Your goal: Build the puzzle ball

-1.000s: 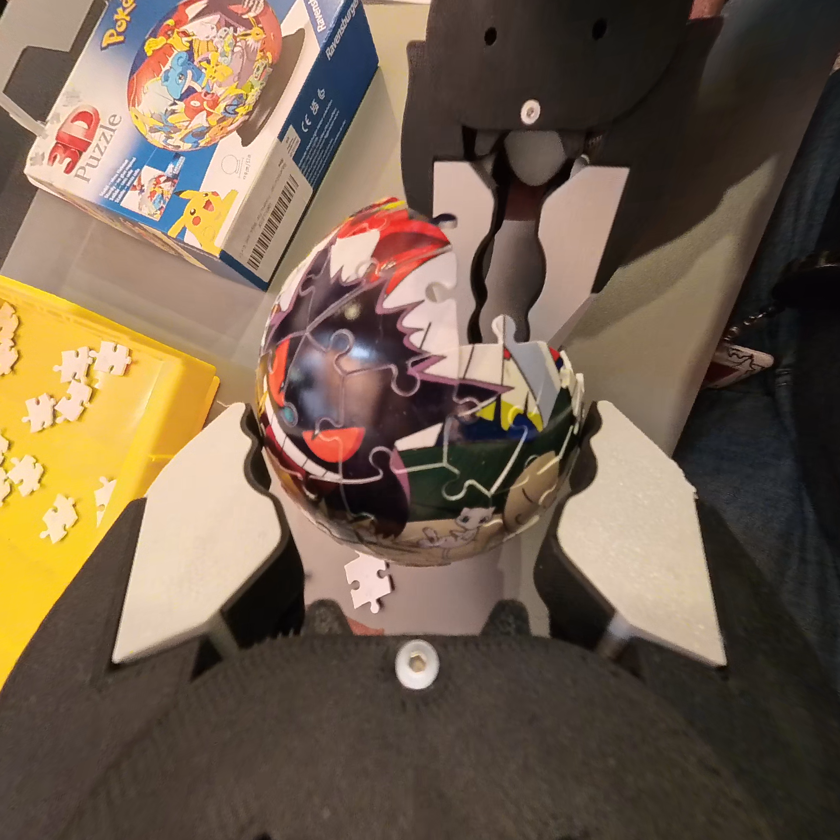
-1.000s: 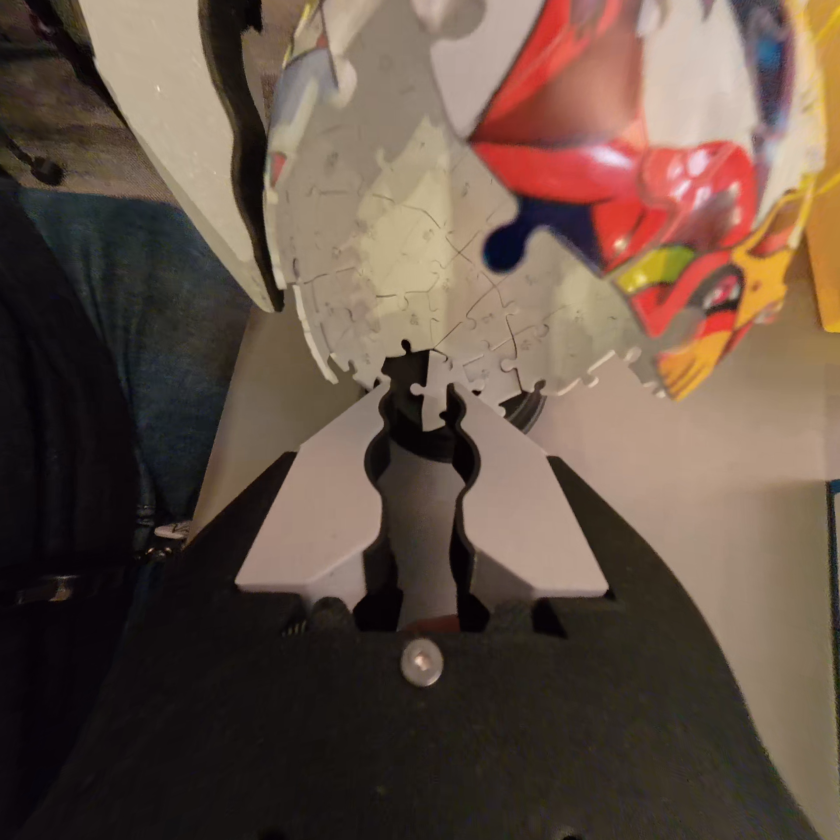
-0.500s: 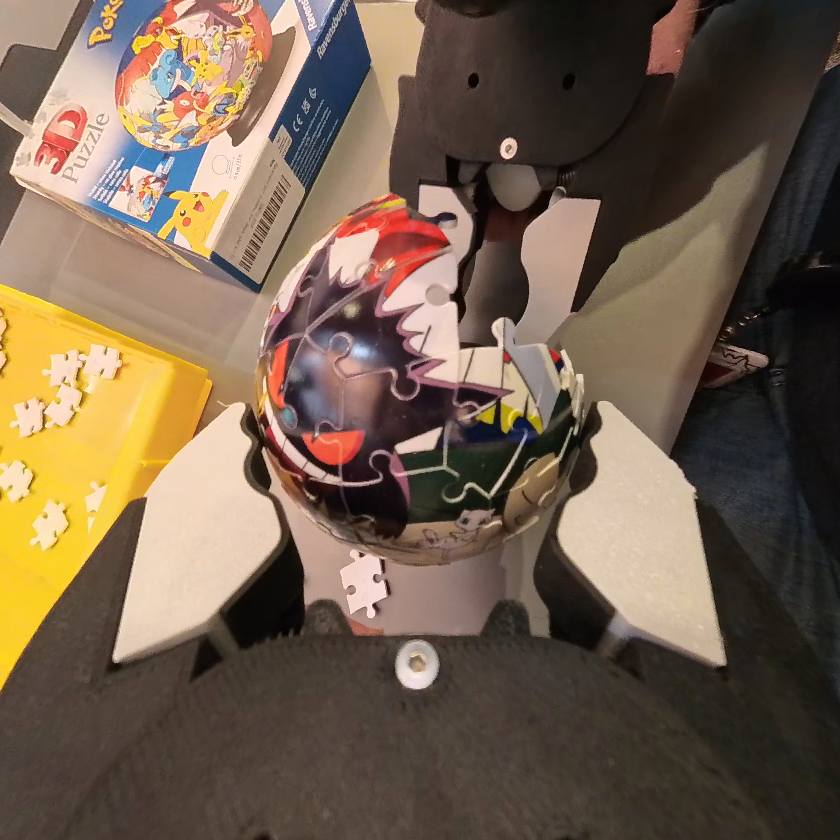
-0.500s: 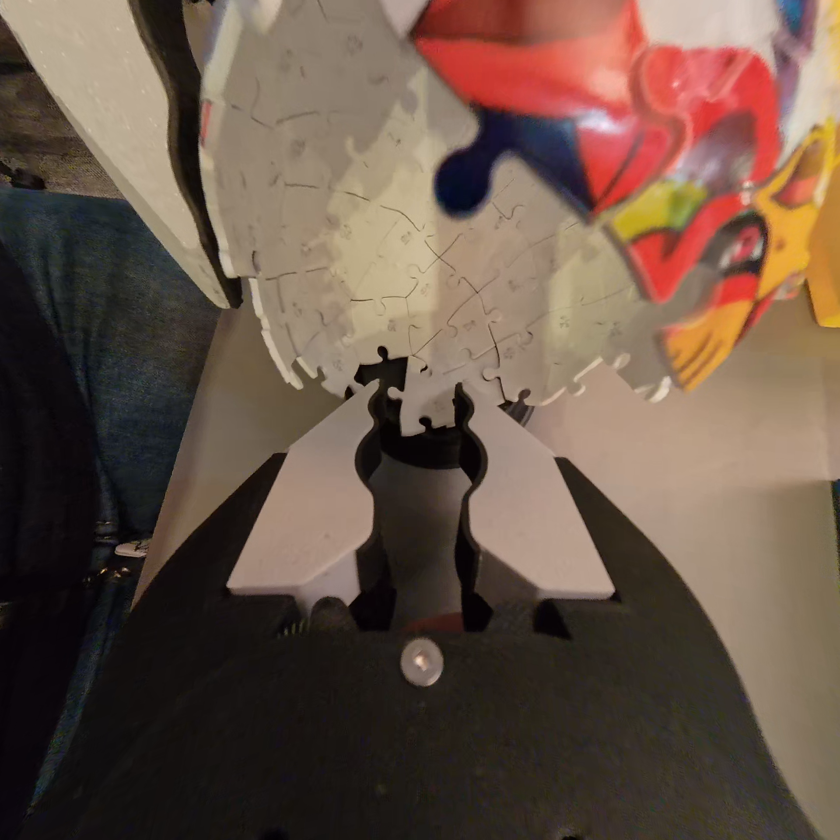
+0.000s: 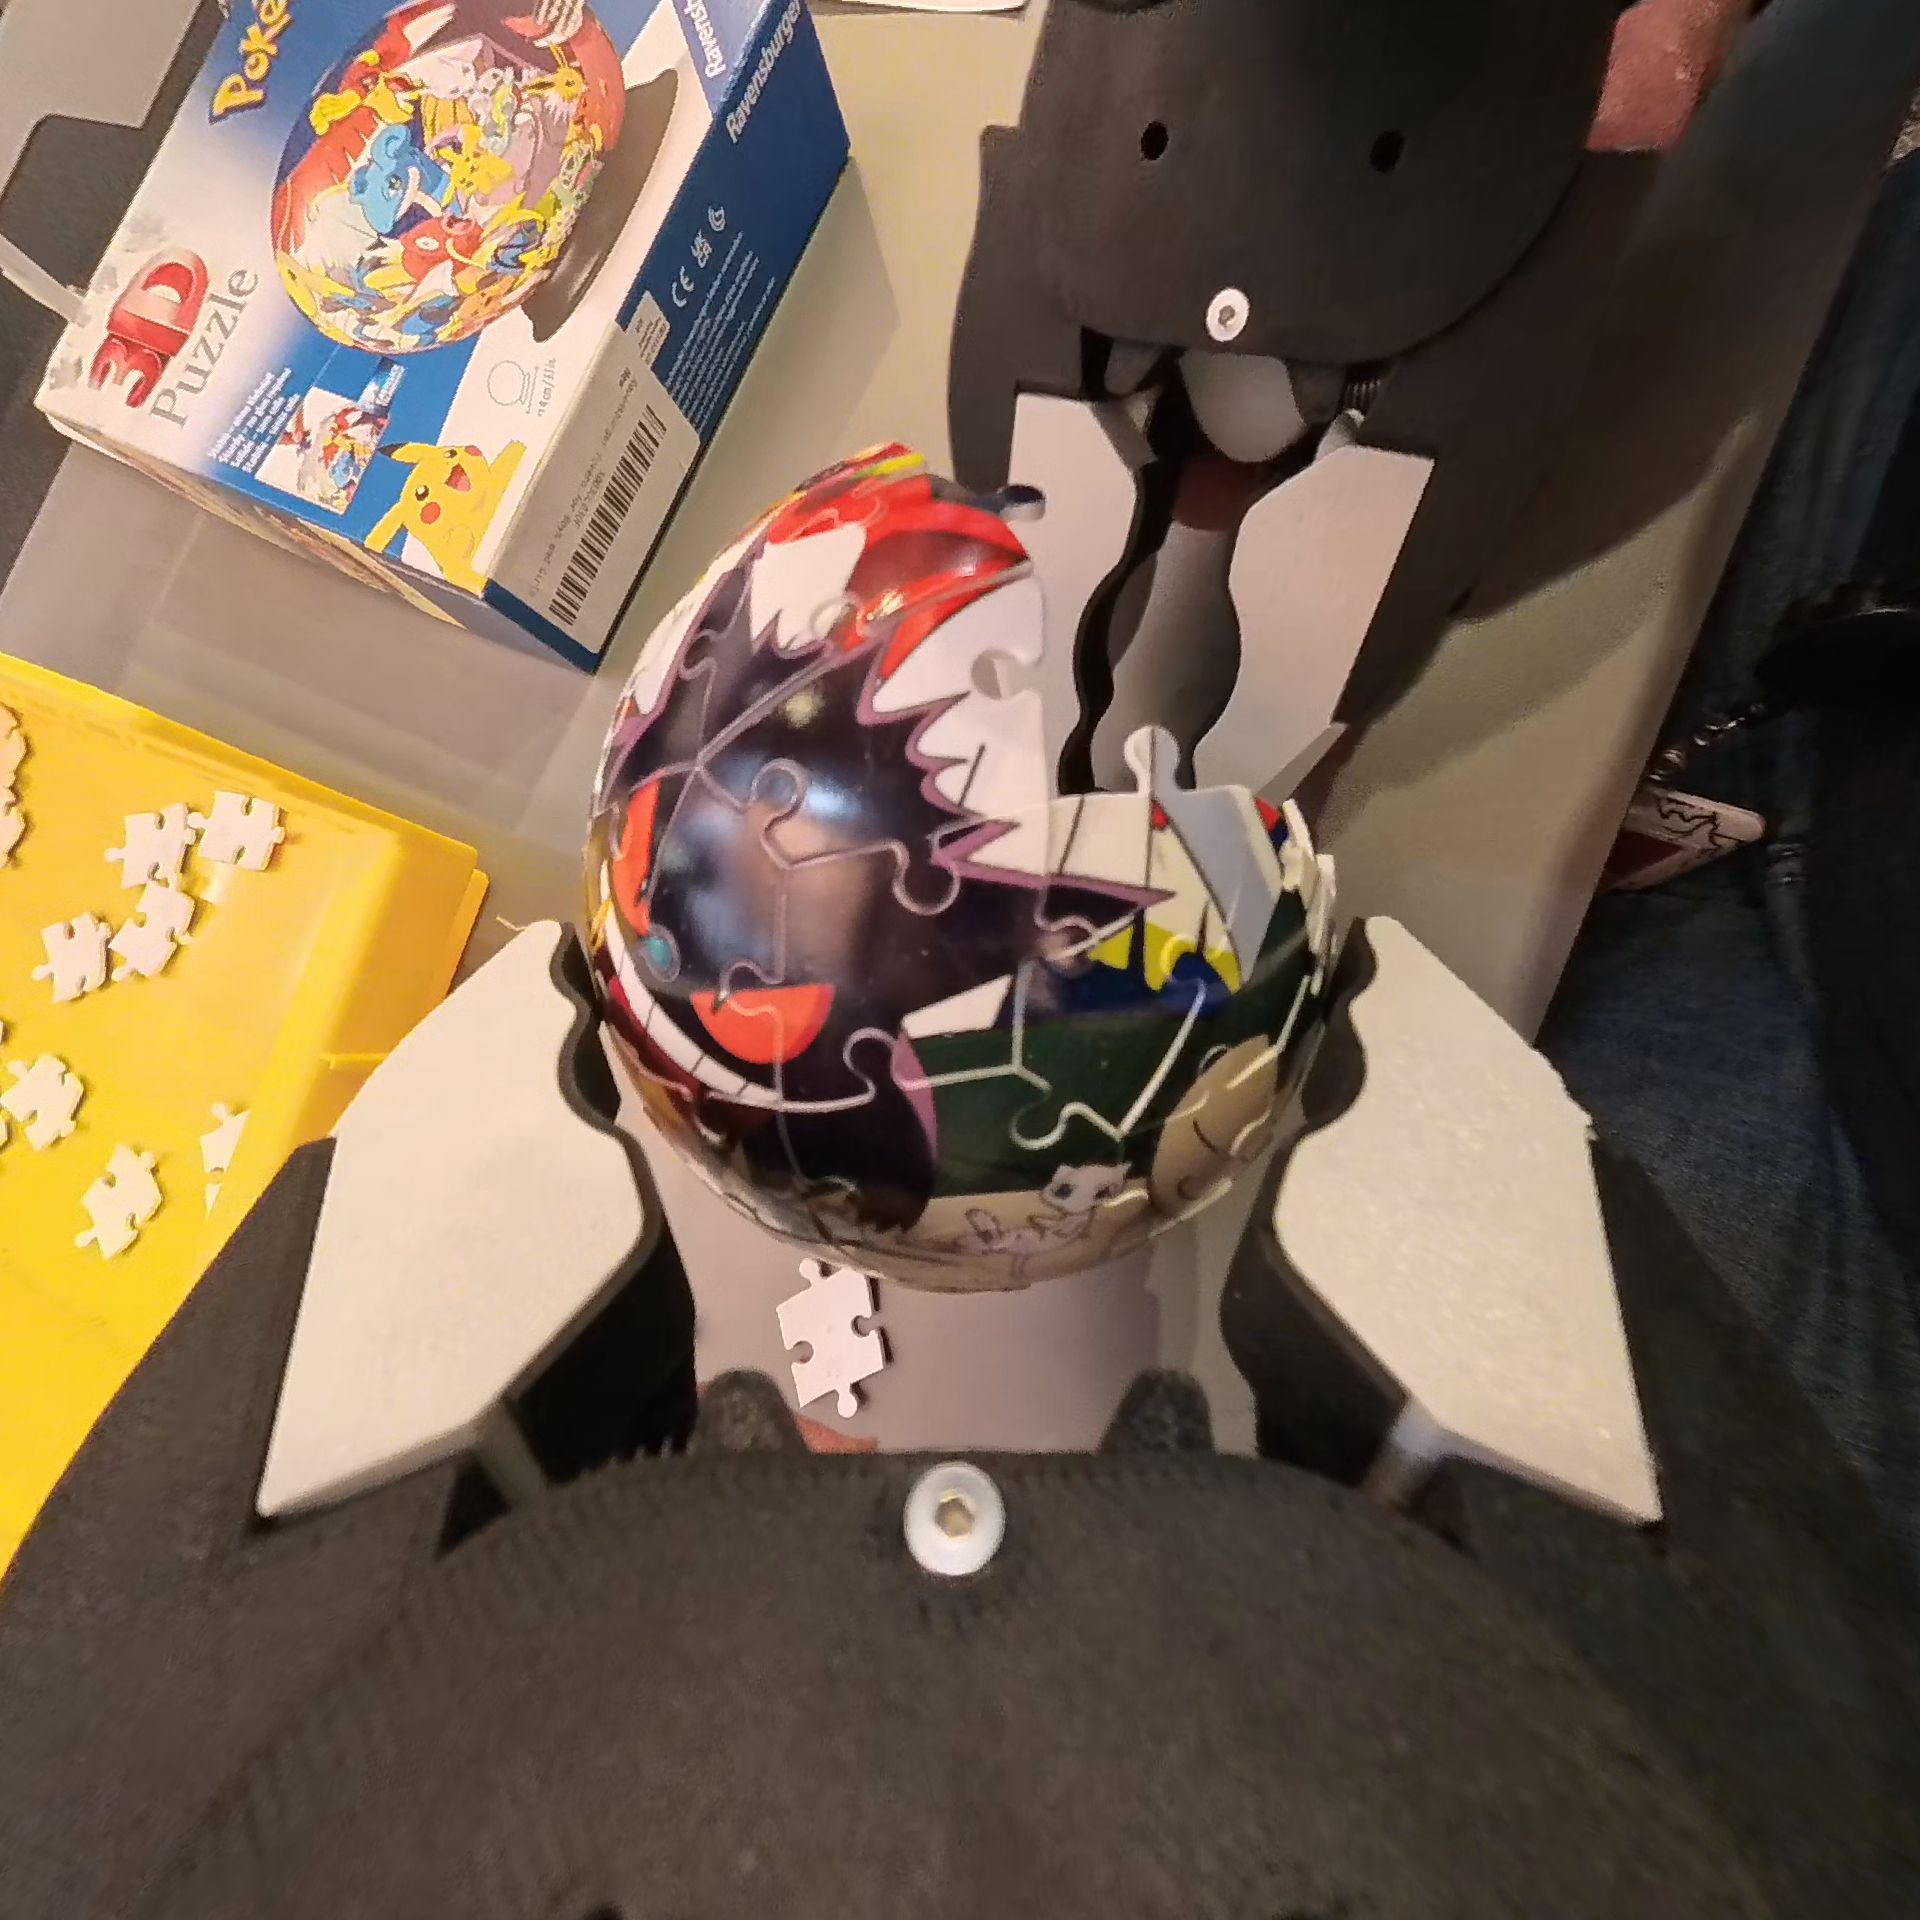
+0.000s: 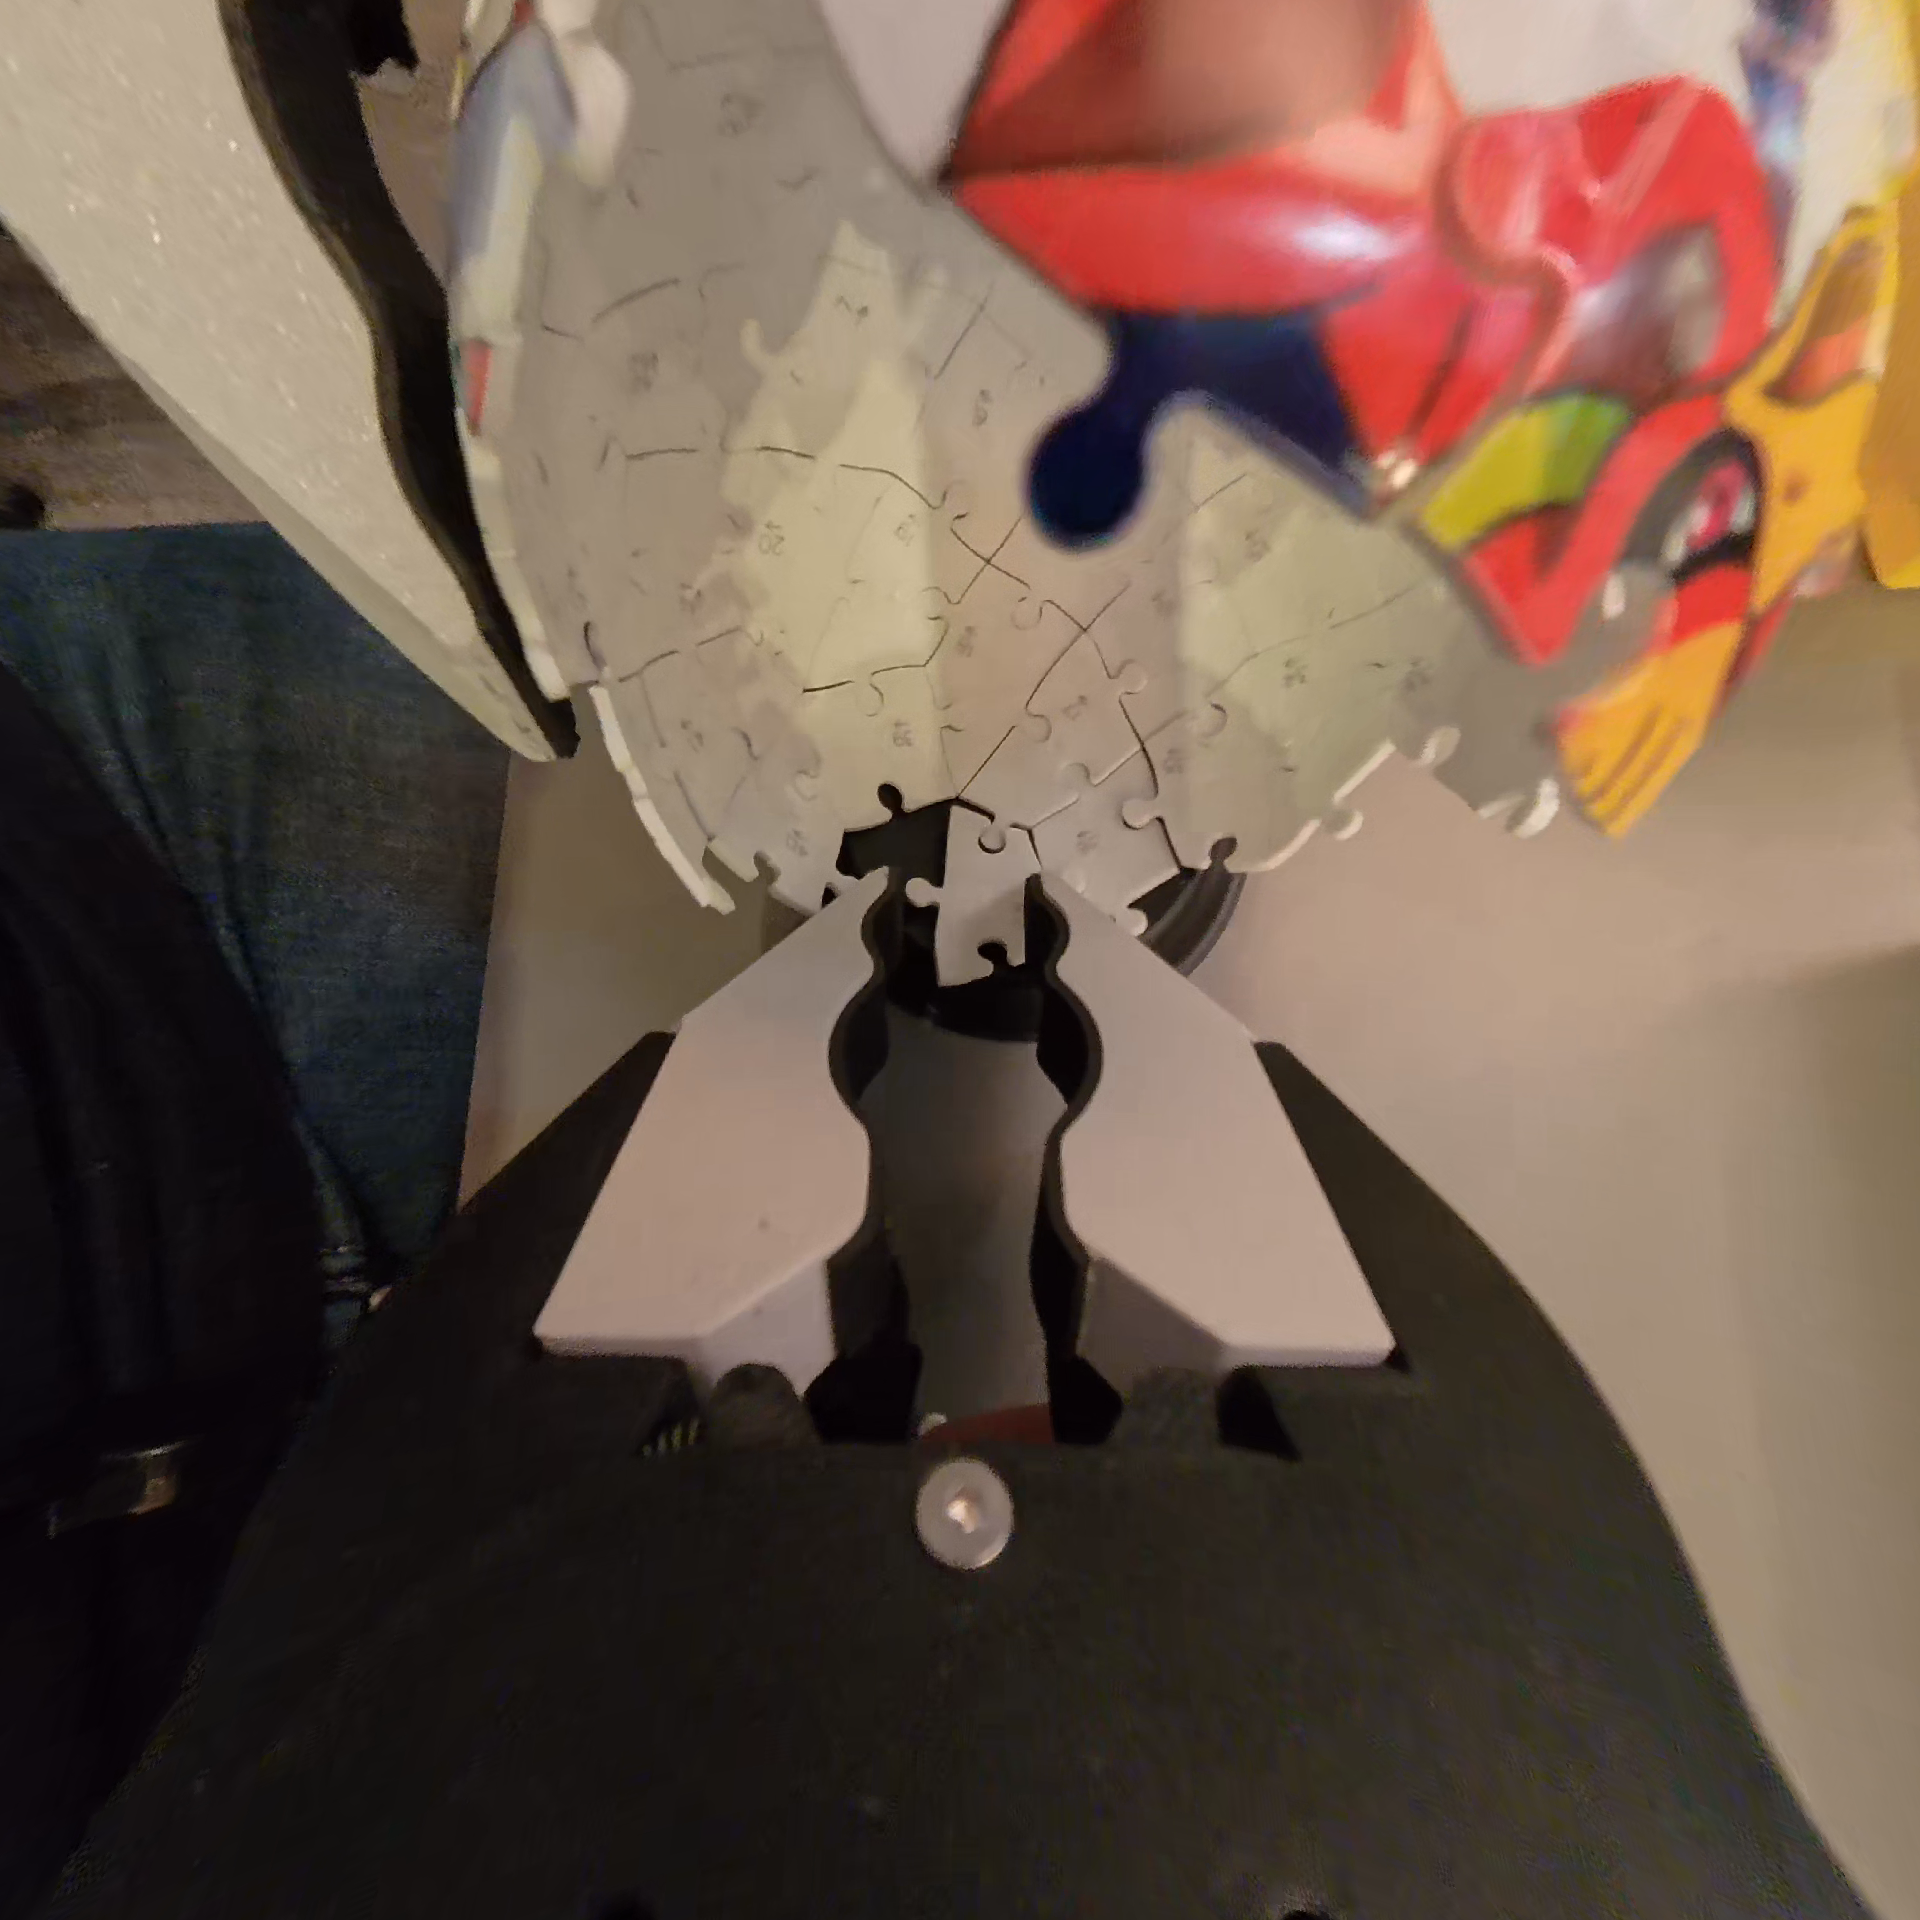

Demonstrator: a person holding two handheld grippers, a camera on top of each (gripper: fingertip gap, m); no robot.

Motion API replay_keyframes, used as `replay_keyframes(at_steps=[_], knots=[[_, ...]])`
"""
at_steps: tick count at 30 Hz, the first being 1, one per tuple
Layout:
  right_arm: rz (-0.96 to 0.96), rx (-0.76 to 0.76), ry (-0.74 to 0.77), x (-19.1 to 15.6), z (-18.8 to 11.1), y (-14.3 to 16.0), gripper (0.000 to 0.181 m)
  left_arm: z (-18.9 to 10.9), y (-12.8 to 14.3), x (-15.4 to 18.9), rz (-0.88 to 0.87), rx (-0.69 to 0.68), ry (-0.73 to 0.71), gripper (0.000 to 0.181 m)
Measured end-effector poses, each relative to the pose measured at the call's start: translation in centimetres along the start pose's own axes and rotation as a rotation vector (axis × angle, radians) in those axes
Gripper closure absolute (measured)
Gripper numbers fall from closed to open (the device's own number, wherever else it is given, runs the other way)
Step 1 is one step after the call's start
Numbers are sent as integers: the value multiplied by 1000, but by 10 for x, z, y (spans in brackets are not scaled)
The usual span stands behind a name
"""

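Left gripper (image 5: 956,997) clamped on partly built puzzle ball (image 5: 883,935), fingers pressed to both sides, ball held above grey table (image 5: 810,436). Right gripper (image 6: 956,904) nearly closed, pinching one white puzzle piece (image 6: 971,914) at the ball's open rim beside a gap. Loose piece (image 5: 831,1335) lying on table under ball. More white pieces in yellow tray (image 5: 260,1039) at left; puzzle box (image 5: 447,281) beyond.

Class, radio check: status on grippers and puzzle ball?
Left gripper clamps unfinished puzzle ball. Right gripper pinches loose piece at ball's open rim. Nothing blocking.
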State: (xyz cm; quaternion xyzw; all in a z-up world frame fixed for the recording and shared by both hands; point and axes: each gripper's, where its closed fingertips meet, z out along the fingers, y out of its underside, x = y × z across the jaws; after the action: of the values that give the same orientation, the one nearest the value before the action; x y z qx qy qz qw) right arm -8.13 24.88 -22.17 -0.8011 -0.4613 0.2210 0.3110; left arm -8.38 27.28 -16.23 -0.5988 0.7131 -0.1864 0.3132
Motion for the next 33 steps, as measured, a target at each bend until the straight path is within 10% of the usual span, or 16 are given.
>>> replay_keyframes(at_steps=[33], knots=[[-17,-15,29,9,10,-1,181,1,0,1,6,-2,3,52]])
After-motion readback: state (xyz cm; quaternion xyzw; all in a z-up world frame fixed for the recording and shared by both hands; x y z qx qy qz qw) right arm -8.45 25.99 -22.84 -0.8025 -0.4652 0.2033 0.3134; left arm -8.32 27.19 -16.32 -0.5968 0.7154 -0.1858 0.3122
